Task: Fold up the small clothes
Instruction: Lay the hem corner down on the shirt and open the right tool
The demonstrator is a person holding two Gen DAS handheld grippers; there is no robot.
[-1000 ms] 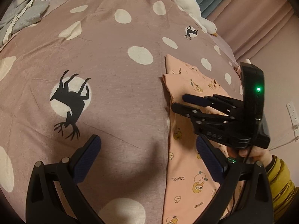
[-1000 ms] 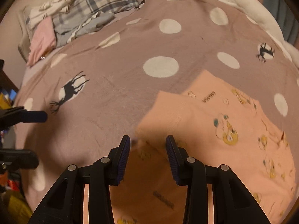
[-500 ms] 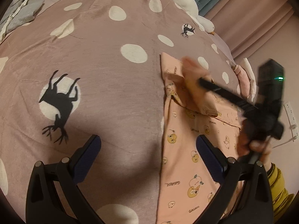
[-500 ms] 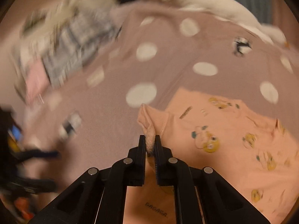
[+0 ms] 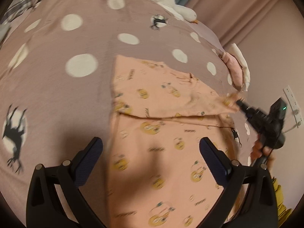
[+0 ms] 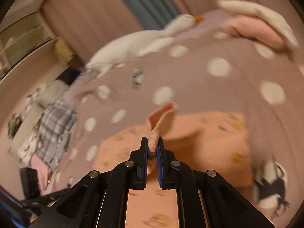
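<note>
**Corner pinched, fold running crosswise**

The peach garment [image 5: 161, 133] lies lengthwise on the spotted bedspread [image 5: 57, 98]. Its corner is clamped in the right gripper [image 6: 153, 148], stretched off the garment's right edge. The left gripper [image 5: 151, 152] hovers wide, empty, above its near half.

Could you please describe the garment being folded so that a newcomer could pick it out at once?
On the mauve bedspread with white dots and black deer lies a peach garment printed with small yellow cartoon figures. One corner is pinched in the right gripper and drawn across it. The other clothes are piled at the bed's edge.
</note>
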